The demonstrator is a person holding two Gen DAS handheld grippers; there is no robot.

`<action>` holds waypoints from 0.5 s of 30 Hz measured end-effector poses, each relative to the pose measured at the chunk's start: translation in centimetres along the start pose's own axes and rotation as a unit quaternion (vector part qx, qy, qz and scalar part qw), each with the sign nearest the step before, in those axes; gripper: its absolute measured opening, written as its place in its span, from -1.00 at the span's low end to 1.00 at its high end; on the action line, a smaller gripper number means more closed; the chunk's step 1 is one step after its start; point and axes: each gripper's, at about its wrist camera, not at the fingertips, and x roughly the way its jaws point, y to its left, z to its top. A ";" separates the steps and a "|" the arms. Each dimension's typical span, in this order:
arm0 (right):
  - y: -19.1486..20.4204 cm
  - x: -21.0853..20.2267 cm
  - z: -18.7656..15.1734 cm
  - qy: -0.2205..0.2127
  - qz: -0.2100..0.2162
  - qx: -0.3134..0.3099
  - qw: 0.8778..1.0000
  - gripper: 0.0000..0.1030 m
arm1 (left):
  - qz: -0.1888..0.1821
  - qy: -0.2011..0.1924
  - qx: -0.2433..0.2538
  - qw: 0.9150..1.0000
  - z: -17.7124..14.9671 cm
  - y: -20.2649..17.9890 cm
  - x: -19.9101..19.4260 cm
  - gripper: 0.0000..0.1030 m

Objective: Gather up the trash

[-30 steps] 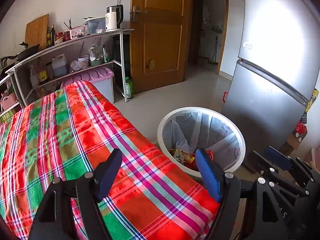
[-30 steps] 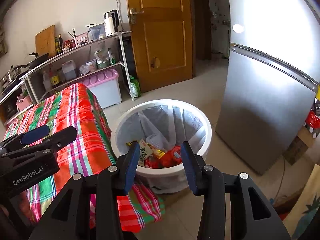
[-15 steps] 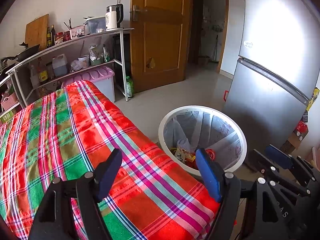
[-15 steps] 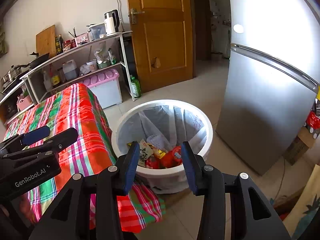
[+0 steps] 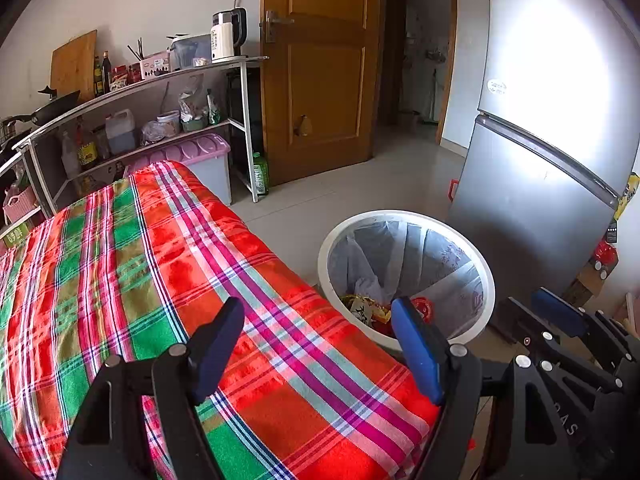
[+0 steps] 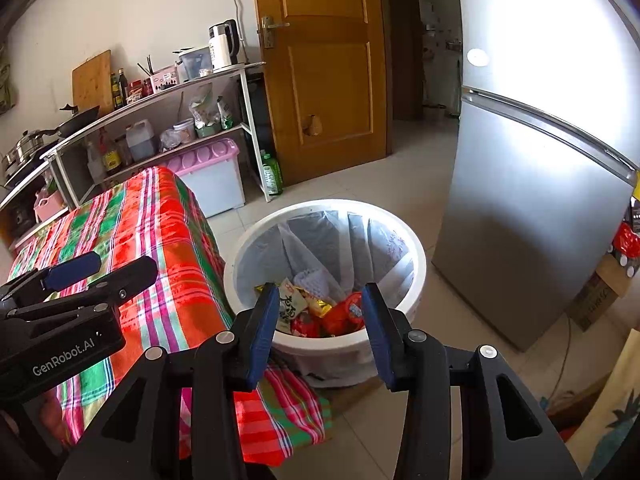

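Both grippers hang side by side over the near end of a table draped in a plaid cloth (image 5: 168, 264), red, green and pink, its surface bare. The left gripper (image 5: 320, 344) has its blue-padded jaws spread wide with nothing between them, only cloth beneath. The right gripper (image 6: 320, 320) is parted too, somewhat narrower, empty as well, and it looks straight down at the bin.

That white trash bin (image 6: 416, 256) stands on the pale tiled floor (image 6: 400, 184) just beside the table's corner, where the cloth hangs down against its side. It is lined with a grey plastic bag, and the trash (image 6: 316, 308) lies at the bottom: red wrappers, a yellow packet, a white crumpled piece.

To the right of the bin rises a silver fridge (image 6: 540, 184), glare bright on its upper door. Behind, a wooden door (image 6: 324, 72) stands by an open doorway. Along the left wall runs a metal shelf rack (image 5: 132, 88) crowded with bottles, jars, a cutting board and a white kettle (image 5: 226, 38). A pink-lidded storage box (image 5: 200, 152) sits under it, with a green bottle (image 5: 261, 178) on the floor just beside the rack's leg.
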 end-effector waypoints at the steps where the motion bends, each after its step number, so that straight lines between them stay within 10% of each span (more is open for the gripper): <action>1: 0.0 0.0 0.0 0.000 0.000 0.001 1.000 -0.15 | 0.000 0.000 0.001 1.000 0.0 0.0 0.0 0.51; 15: 0.0 0.0 0.0 0.000 0.000 0.000 1.000 -0.15 | 0.000 0.002 0.002 1.000 -0.1 0.0 0.1 0.51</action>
